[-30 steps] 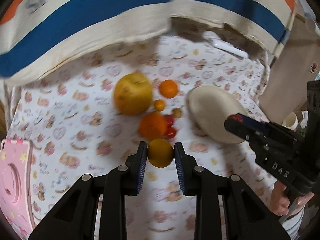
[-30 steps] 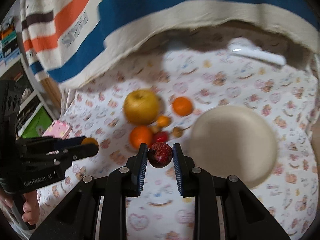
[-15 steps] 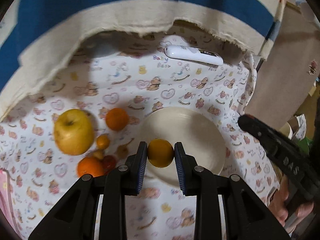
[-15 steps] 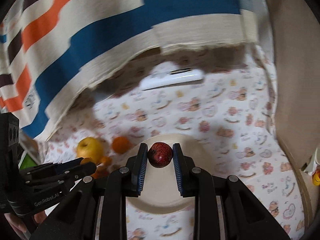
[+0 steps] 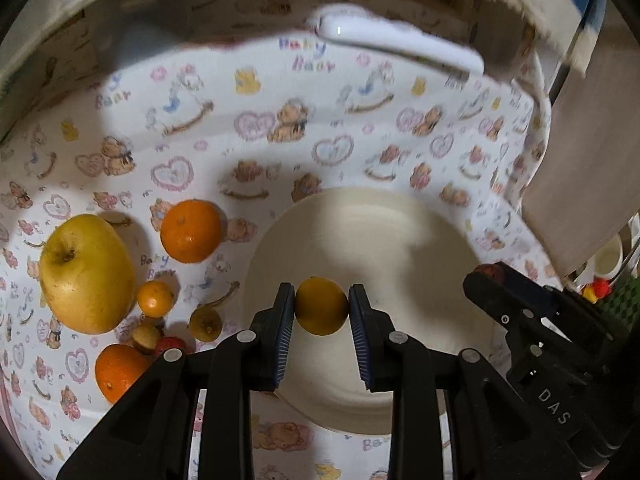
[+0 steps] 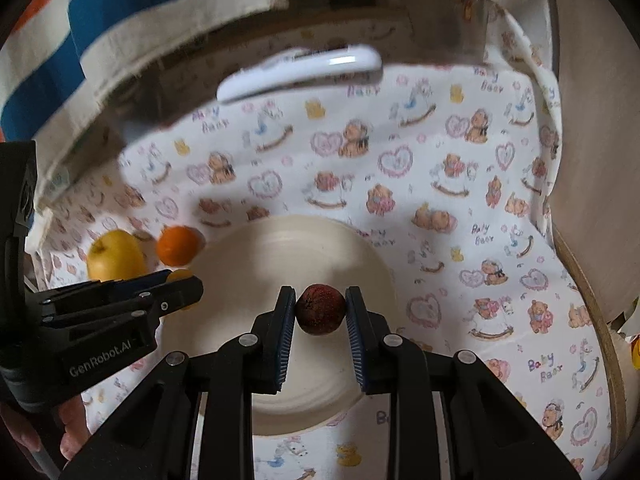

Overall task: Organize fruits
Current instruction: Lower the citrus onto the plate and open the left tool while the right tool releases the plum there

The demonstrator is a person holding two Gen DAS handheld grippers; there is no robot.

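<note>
On the bear-print cloth [image 5: 256,128] at far left lies the big yellow apple [image 5: 86,274], stem end tilted up-left. My left claw [image 5: 321,306] clamps a small round yellow-orange fruit [image 5: 321,306] and my right claw [image 6: 320,310] a dark red round fruit [image 6: 320,310] (both nearly closed), now above the cream round plate [image 5: 420,240], which a second ago lay off to the right.

place: a home is suggested
cover: a table is draped in a baby bear cloth [image 5: 256,128]
backdrop: a striped towel [image 6: 132,12] is hung behind
clutter: a white remote [image 6: 300,70] is left nearby
</note>
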